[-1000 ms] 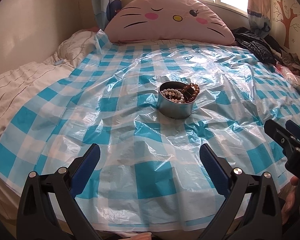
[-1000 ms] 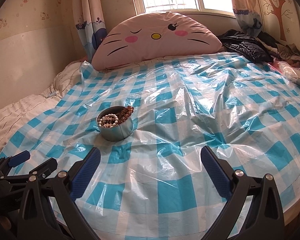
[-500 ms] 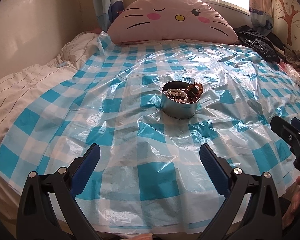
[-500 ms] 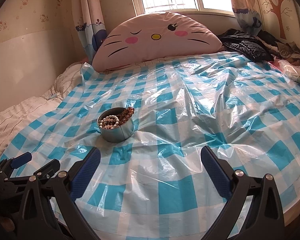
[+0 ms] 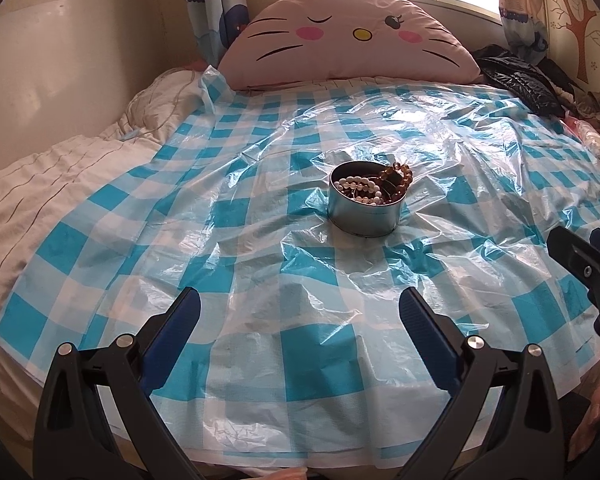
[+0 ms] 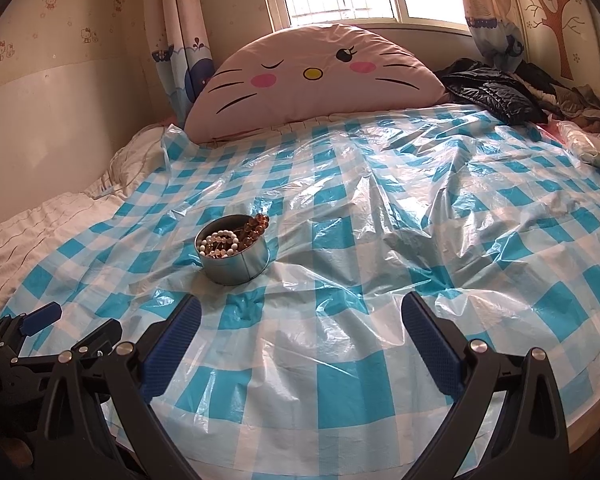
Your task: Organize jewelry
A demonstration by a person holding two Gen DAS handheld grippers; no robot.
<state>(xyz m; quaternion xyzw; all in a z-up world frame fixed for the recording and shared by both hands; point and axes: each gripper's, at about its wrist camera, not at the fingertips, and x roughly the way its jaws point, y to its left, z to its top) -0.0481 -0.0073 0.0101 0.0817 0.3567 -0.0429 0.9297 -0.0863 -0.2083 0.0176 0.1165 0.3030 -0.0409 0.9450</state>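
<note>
A round metal tin point(image 5: 365, 212) point(image 6: 234, 263) stands on the blue-and-white checked plastic sheet point(image 5: 260, 184) point(image 6: 380, 208) spread over the bed. Inside it lie a white pearl bracelet point(image 5: 360, 191) point(image 6: 220, 242) and an amber bead bracelet point(image 5: 401, 179) point(image 6: 256, 225) that hangs over the far rim. My left gripper point(image 5: 298, 312) is open and empty, short of the tin near the bed's front edge. My right gripper point(image 6: 300, 320) is also open and empty, with the tin ahead to its left. Each gripper shows at the edge of the other's view.
A large pink cat-face pillow point(image 5: 348, 40) point(image 6: 316, 80) leans against the wall under the window. Dark clothes point(image 5: 516, 80) point(image 6: 496, 92) are piled at the back right. A cream quilt point(image 5: 52, 184) lies along the left side by the wall.
Both cameras have drawn back a little and risen; the tin sits slightly further right in the left wrist view. Both grippers stay open and the tin has not moved.
</note>
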